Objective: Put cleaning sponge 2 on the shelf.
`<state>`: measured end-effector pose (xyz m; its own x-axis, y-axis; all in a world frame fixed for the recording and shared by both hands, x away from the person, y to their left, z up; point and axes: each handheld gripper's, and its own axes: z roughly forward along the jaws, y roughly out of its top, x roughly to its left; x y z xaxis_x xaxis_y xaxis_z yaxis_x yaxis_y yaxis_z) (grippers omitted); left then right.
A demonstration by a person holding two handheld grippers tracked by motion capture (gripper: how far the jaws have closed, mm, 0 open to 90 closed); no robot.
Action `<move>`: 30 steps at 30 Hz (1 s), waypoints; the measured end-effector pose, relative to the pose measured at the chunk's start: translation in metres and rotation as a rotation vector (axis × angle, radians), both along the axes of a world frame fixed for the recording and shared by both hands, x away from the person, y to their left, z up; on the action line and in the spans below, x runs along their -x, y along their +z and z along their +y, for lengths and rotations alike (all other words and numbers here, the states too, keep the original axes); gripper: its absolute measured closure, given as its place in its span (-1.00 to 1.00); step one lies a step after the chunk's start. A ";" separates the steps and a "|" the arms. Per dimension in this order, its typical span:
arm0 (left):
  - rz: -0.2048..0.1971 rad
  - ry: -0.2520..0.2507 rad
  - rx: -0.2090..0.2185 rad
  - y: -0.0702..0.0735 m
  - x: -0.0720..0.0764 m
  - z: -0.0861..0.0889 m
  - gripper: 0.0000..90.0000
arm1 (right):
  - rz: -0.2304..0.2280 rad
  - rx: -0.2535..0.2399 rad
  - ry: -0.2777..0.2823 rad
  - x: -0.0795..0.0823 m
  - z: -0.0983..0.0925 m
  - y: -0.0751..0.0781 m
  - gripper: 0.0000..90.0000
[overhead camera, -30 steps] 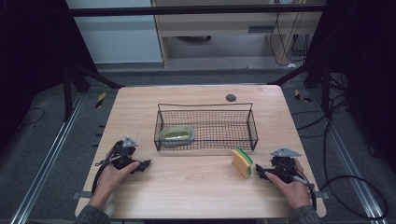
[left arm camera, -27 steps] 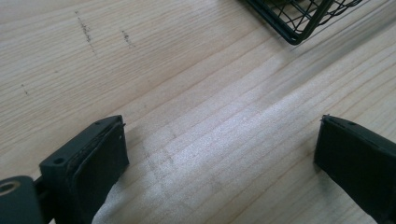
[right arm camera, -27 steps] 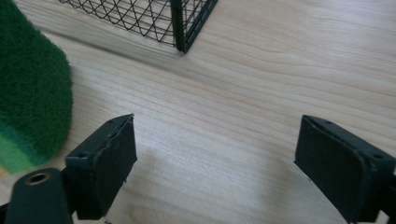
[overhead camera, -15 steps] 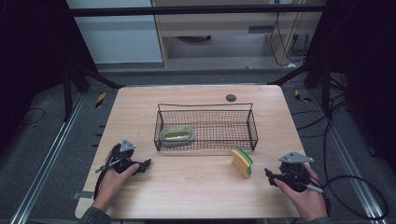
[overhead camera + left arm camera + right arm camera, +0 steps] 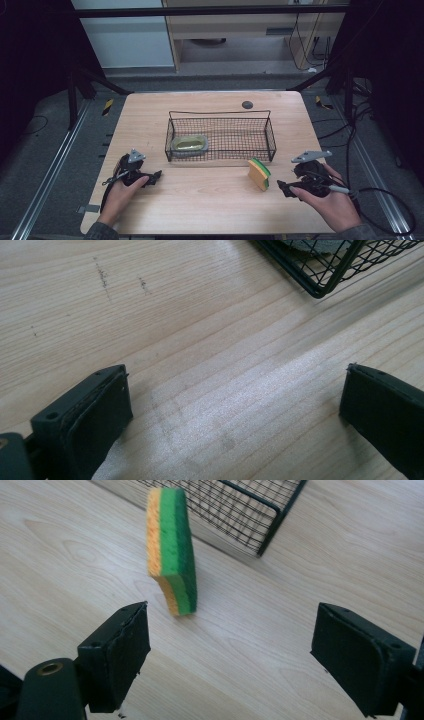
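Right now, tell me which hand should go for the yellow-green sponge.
Right. The right gripper points at the sponge, which stands on edge just ahead of its open jaws. The left gripper sits across the table, by the basket's other end.

A pale wooden bench stands on a dark grey floor in dim light. Behind it are a white panel and a beige cabinet. Metal rails flank the bench, and black cables trail at right.
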<state>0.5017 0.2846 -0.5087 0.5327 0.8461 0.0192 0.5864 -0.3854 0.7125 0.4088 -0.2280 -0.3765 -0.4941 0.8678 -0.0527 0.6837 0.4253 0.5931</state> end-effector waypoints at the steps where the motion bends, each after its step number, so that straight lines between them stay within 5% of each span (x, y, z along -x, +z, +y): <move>1: 0.000 0.000 0.000 0.000 0.000 0.000 -1.00 | 0.004 0.005 0.002 -0.001 0.002 0.001 -0.66; 10: 0.000 0.000 0.000 0.000 0.000 0.000 -1.00 | 0.014 0.043 0.036 -0.019 0.022 0.024 -0.64; 30: -0.001 -0.001 -0.001 0.000 0.000 0.000 -1.00 | 0.112 0.036 0.127 -0.043 0.060 0.018 -0.45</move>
<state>0.5018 0.2847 -0.5086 0.5334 0.8456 0.0206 0.5856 -0.3867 0.7124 0.4517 -0.1679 -0.3583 -0.6044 0.7964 -0.0216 0.6837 0.5325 0.4991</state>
